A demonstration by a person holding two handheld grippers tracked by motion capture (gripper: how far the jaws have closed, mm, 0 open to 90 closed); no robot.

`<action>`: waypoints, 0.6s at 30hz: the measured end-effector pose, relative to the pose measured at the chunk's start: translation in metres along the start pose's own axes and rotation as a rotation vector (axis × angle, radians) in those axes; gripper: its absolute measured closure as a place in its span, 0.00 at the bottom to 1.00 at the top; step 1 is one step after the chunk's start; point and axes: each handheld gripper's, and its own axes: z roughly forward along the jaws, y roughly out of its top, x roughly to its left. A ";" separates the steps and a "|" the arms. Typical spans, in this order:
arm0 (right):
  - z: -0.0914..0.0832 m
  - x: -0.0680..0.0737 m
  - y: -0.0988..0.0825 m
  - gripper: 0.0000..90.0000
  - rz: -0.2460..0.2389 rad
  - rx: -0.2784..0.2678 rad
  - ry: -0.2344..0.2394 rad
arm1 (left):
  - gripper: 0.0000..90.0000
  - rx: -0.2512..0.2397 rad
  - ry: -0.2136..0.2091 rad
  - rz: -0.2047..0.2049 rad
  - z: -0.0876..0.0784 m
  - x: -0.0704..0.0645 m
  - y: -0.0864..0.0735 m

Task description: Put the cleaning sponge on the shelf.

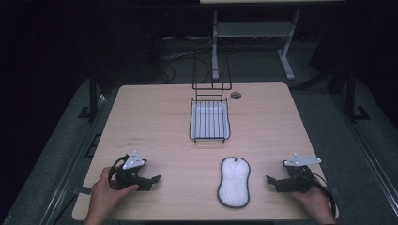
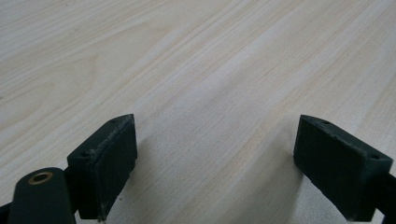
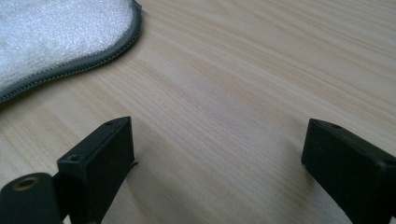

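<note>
Two grippers rest on the wooden table (image 1: 155, 126), one at each near corner. Left gripper (image 1: 151, 180) sits under the person's left hand (image 1: 104, 194), jaws spread wide over bare wood in its own view. One white pad with a grey edge (image 1: 233, 182) lies between the grippers near the front edge; the right gripper view catches its corner. One wire rack (image 1: 210, 119) stands mid-table, seen from the high view. Right gripper (image 1: 271, 180), under the right hand (image 1: 313, 201), has its jaws gaping, empty.
</note>
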 end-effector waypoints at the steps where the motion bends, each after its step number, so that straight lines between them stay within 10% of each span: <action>1: 0.000 0.000 0.000 0.09 0.000 0.000 0.000 | 0.14 0.000 0.000 0.000 0.000 0.000 0.000; 9: -0.002 0.002 0.005 0.17 0.002 0.033 -0.005 | 0.14 0.000 0.000 0.000 0.000 0.000 0.000; 18: -0.014 0.006 0.014 0.72 0.003 0.016 0.031 | 0.14 0.000 0.001 -0.002 0.000 0.000 0.000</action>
